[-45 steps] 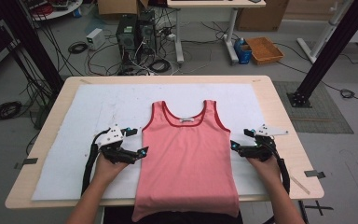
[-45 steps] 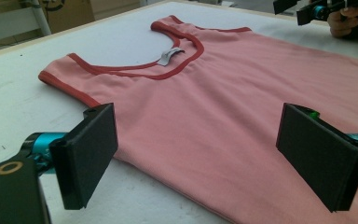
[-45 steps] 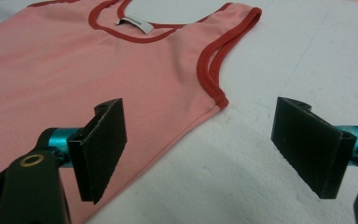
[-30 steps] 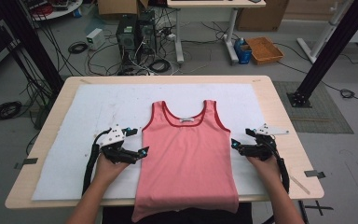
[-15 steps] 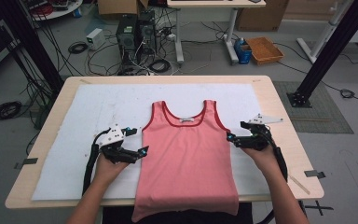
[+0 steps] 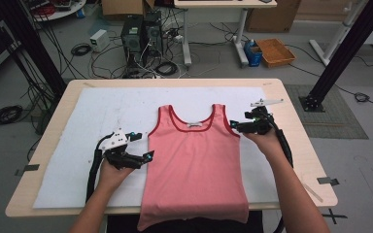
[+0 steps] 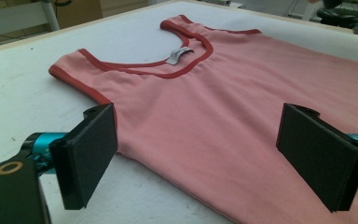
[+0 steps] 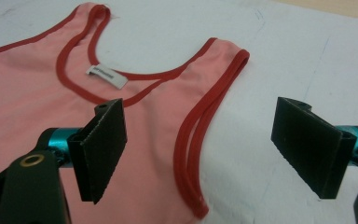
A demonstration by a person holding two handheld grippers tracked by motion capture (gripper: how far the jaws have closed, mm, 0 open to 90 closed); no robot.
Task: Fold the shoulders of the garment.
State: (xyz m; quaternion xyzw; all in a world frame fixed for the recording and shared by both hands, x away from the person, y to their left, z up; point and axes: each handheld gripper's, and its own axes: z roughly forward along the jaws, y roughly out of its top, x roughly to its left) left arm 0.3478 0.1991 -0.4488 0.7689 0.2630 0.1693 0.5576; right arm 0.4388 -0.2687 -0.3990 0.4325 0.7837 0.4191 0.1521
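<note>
A pink tank top with dark red trim lies flat on the white mat, neck away from me, hem hanging over the near table edge. My left gripper is open at the top's left side edge, below the armhole; the left gripper view has the pink cloth spread between its jaws. My right gripper is open at the right armhole, just under the right shoulder strap. In the right gripper view the red armhole trim runs between the two pads, and the white neck label lies beyond.
The wooden table carries the mat. Behind the table, on the floor, are computer towers, tangled cables, an orange bin and black frame posts at the right.
My right gripper has moved forward and left, from beside the top's right side up to its right armhole. The left gripper has stayed in place.
</note>
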